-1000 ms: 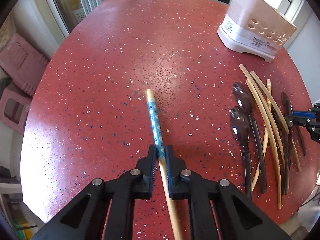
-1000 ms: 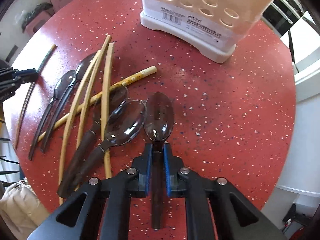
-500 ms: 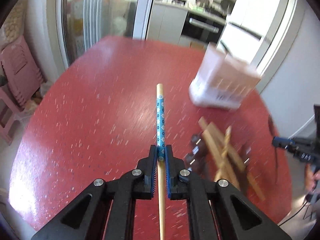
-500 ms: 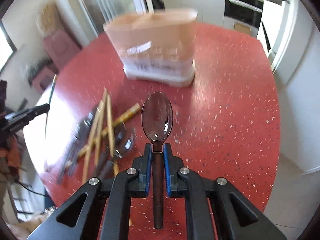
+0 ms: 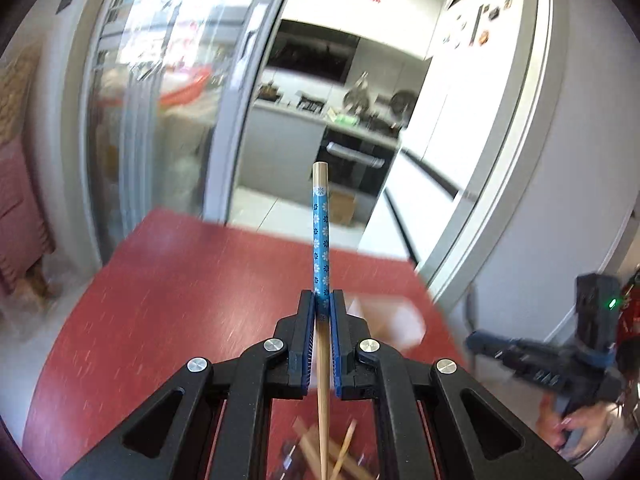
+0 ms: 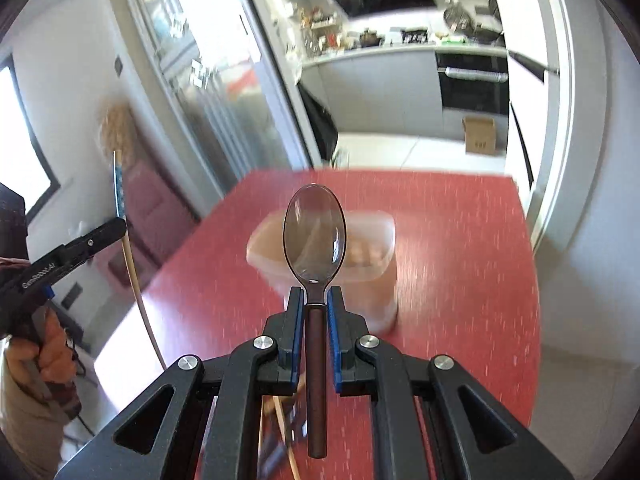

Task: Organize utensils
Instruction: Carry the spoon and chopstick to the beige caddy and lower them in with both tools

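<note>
We hold both utensils aloft above the red table (image 6: 460, 240): our left gripper (image 5: 321, 308) pinches a blue-patterned chopstick (image 5: 320, 236), our right gripper (image 6: 314, 300) clamps a clear spoon (image 6: 314, 236). The utensil holder (image 6: 372, 256) sits just ahead of the spoon; next, we judge, comes tipping each down into it.

Table (image 6: 460, 240): red, speckled, below the gripper.
Oven (image 5: 354, 160): far ahead.
Cardboard box (image 6: 480, 136): on the floor beyond.

The black left gripper (image 5: 321, 308) is raised, its blue-padded jaws clamped on a blue-banded wooden chopstick (image 5: 321, 236); the black right gripper (image 6: 316, 306), also raised, pinches a dark-handled clear spoon (image 6: 315, 232).
</note>
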The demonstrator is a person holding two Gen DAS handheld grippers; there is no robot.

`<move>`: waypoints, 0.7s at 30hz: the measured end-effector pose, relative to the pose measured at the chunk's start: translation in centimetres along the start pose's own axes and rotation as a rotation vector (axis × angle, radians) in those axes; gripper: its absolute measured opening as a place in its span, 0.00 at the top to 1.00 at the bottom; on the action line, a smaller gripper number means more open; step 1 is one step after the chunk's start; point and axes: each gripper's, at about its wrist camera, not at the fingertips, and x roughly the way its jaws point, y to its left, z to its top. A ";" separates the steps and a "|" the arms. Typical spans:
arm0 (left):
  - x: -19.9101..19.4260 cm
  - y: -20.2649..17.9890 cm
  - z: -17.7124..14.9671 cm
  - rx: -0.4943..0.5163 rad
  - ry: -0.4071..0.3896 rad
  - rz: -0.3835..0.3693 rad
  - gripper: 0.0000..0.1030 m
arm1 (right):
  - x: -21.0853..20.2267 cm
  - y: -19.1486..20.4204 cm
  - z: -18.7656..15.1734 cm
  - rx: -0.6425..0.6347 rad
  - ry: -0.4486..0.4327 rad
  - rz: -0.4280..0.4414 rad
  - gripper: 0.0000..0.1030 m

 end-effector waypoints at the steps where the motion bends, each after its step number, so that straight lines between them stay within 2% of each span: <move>1: 0.3 -0.2 1.1 0.008 -0.017 -0.010 0.64 | 0.6 -0.1 1.2 0.004 -0.017 0.004 0.88; 6: 4.8 -1.8 5.7 0.043 -0.090 -0.033 0.64 | 2.1 0.1 4.8 -0.003 -0.106 -0.005 0.88; 10: 8.3 -2.3 6.8 0.047 -0.130 -0.025 0.64 | 3.6 0.6 7.1 -0.008 -0.181 -0.019 0.88; 14: 11.2 -2.1 5.7 0.051 -0.160 -0.003 0.64 | 5.7 1.2 7.6 -0.040 -0.228 -0.052 0.88; 21: 14.3 -1.7 1.0 0.090 -0.155 0.034 0.64 | 9.4 1.0 5.2 -0.056 -0.240 -0.079 0.88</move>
